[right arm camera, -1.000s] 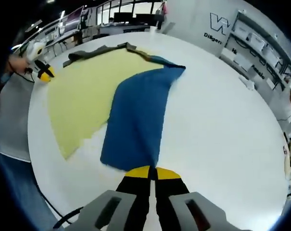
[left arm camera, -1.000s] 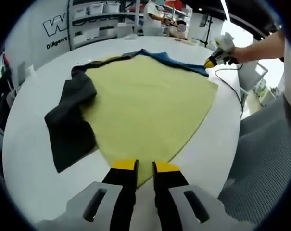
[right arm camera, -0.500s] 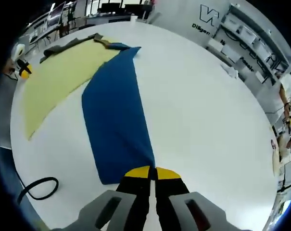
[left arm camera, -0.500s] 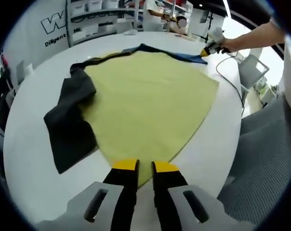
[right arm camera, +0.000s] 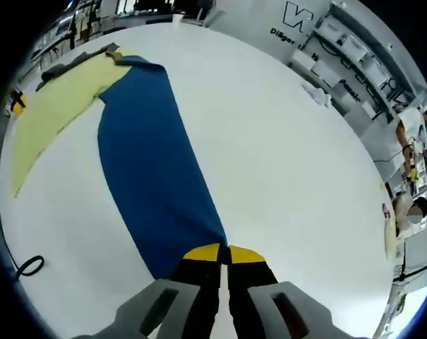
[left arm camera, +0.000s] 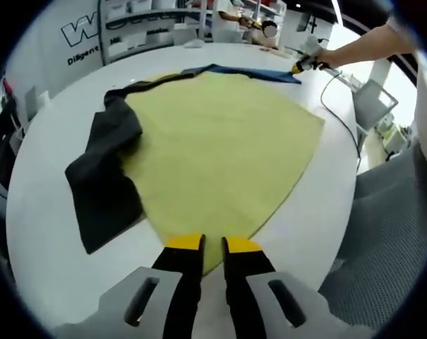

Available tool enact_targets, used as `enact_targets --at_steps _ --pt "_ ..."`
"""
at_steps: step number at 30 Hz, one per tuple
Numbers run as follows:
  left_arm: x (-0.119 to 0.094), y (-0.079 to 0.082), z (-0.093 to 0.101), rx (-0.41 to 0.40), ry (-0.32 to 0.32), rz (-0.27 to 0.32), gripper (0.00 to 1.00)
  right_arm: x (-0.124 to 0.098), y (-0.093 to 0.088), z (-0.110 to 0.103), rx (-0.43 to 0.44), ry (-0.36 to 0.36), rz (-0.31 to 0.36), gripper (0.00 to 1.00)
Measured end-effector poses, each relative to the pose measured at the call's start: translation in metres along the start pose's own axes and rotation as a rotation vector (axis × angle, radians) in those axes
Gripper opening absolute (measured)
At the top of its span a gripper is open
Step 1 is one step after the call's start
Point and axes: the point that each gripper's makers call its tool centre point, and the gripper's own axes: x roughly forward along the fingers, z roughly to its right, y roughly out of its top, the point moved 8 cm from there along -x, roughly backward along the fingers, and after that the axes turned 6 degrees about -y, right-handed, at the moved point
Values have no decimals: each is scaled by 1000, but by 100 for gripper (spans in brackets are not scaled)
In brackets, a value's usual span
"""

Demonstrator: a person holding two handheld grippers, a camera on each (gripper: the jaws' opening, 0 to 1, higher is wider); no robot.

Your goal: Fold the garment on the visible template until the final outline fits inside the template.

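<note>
Here, in the left gripper view, the left tool (left arm camera: 212, 244) sits at the near tip of the yellow template (left arm camera: 220, 148), its jaws a little apart with the template's edge between them; whether they actually pinch it I cannot tell. The template lies flat on the white round counter (left arm camera: 44, 233). On its left side a dark sleeve (left arm camera: 104, 176) spills off the template onto the counter (crumpled, not flat). Along the template's far edge runs a thin strip of dark and blue cloth. At far right the right tool (left arm camera: 301, 65) is held by a hand (left arm camera: 325, 59), low over the counter at the blue strip's end; a cable (left arm camera: 340, 106) trails from it toward the counter's edge.

In the right gripper view, the right tool (right arm camera: 221, 251) has its jaws pressed together on the near corner of the blue sleeve (right arm camera: 149, 162). The sleeve stretches away from the tool across the bare counter to the template (right arm camera: 58, 113), which it overlaps at its far end.
</note>
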Motion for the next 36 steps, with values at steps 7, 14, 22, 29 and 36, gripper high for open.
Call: enact_targets --at_steps 7,14,22,29,36 --pt "1 2 0 -11 13 -3 9 17 12 20 -55 -32 3 0" --pt "2 4 -1 -18 19 -3 8 23 25 26 -72 -46 -3 0" --pt "2 3 -1 -35 26 1 8 32 28 26 -80 -56 -42 0" --pt "2 3 -2 -50 27 4 8 27 28 23 -46 -66 -89 0" --pt "2 3 -2 -57 32 11 7 28 26 29 -87 -74 -85 0"
